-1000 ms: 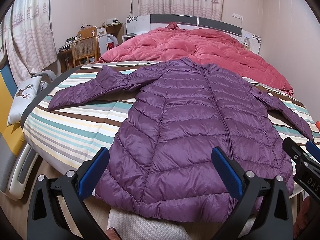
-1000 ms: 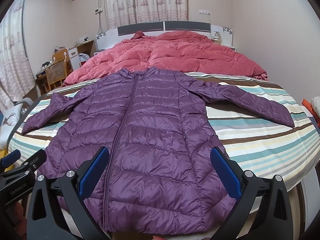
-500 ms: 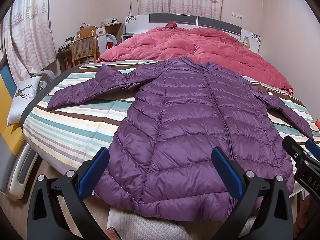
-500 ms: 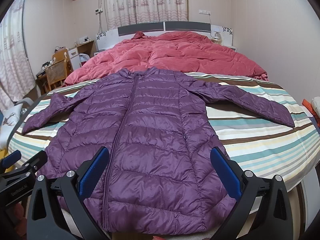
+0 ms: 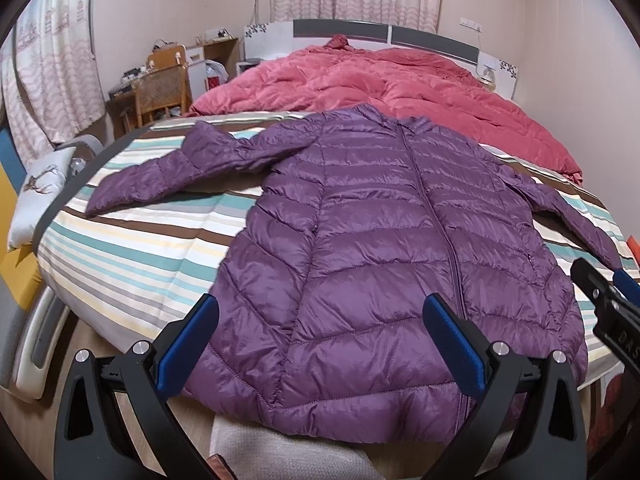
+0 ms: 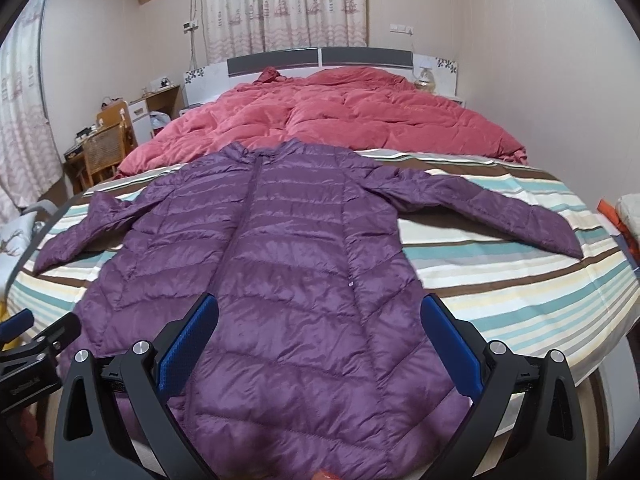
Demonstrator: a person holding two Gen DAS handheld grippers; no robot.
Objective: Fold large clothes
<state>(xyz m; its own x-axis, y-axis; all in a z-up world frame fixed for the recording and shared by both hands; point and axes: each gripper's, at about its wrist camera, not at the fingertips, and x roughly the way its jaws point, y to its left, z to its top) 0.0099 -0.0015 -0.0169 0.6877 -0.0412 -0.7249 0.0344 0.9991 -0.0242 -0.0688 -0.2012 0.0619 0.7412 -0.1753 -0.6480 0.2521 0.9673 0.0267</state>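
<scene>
Purple puffer jacket [image 5: 384, 248] lies flat, front up and zipped, on the striped sheet [image 5: 132, 256] at the foot end of the bed. Both sleeves are spread out to the sides; hem is nearest the cameras, overhanging the bed edge a bit. Collar points toward the red duvet [image 5: 392, 84], which is bunched over the head half of the bed and touching or just beside the collar.

Left claw [image 5: 320, 340] hovers near the hem, fingers spread wide, gripping nothing; blue pads [image 5: 188, 344] frame the jacket's lower left part. Right claw [image 6: 318, 340] hovers likewise above the hem, fingers spread wide, nothing between them. In the right wrist view the left claw shows at the far left edge; in the left wrist view the right one shows at the far right edge.

Wooden chair [image 5: 162, 88] and desk stand left of the bed. Deer-print pillow [image 5: 36, 196] sits beside the bed's left side. Curtains [image 6: 284, 4] hang behind the headboard.
</scene>
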